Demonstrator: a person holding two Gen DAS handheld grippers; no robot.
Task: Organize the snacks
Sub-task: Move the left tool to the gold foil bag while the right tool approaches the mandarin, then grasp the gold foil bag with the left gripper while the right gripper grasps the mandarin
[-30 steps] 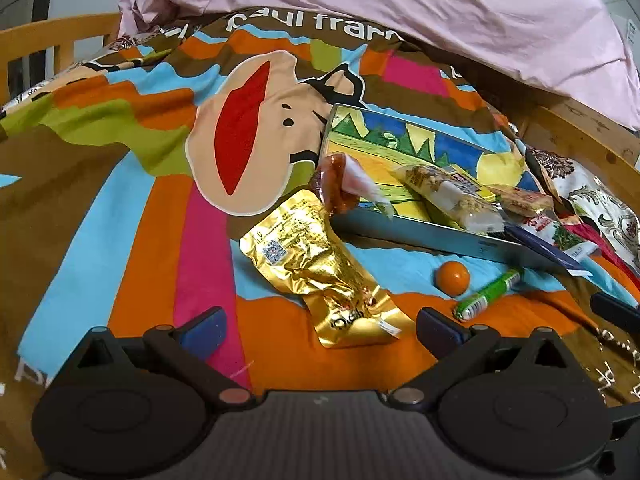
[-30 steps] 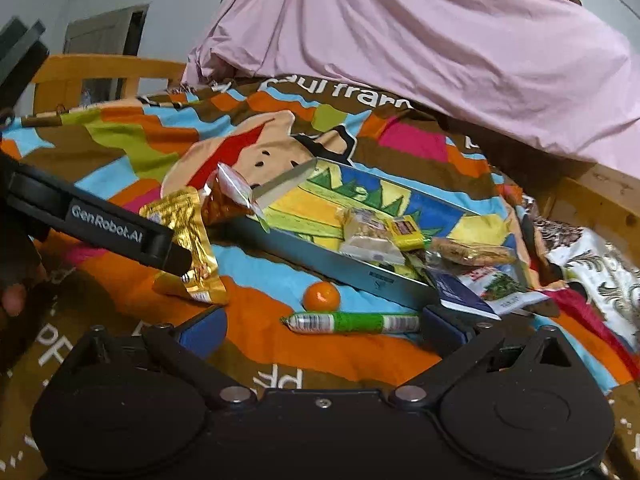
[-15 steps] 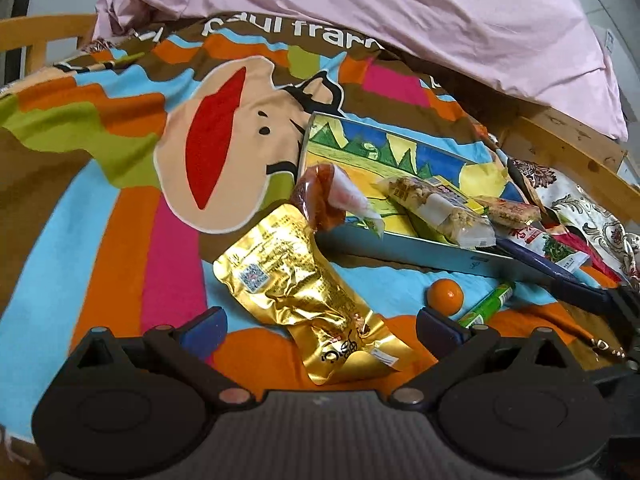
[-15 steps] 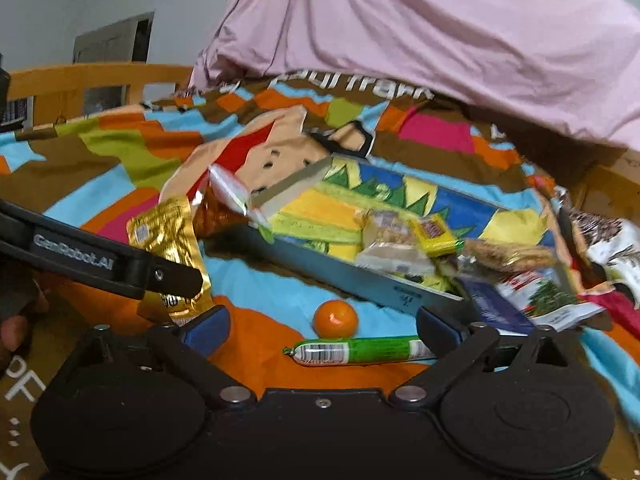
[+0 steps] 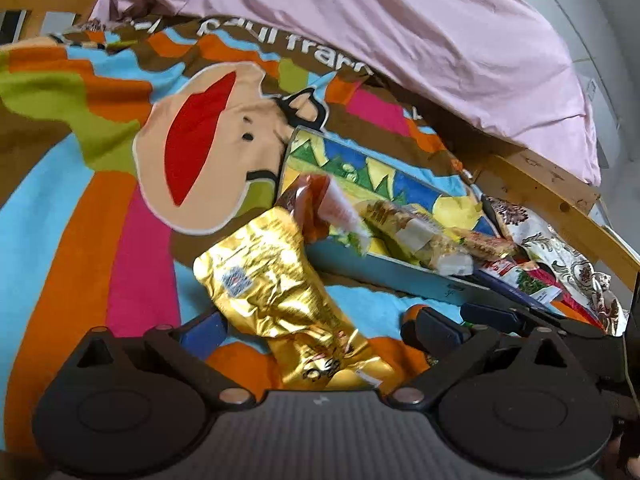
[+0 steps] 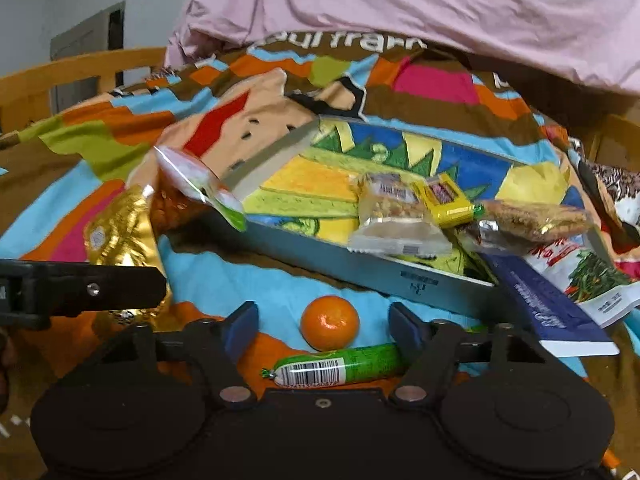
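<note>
A gold foil snack pouch lies on the colourful blanket, and my open left gripper straddles its near end. A shallow tray with a painted bottom holds several wrapped snack bars. An orange-red packet leans on the tray's left corner. My open right gripper is low over a small orange and a green sausage stick, which lie between its fingers. The left gripper's finger shows at the left of the right wrist view.
A dark blue packet and a white-and-green packet hang over the tray's right end. A pink duvet is heaped at the back. A wooden bed rail runs along the right and another one at the back left.
Both grippers have moved forward and lower. The gold pouch now lies between the left fingers, and the orange and the sausage stick between the right fingers.
</note>
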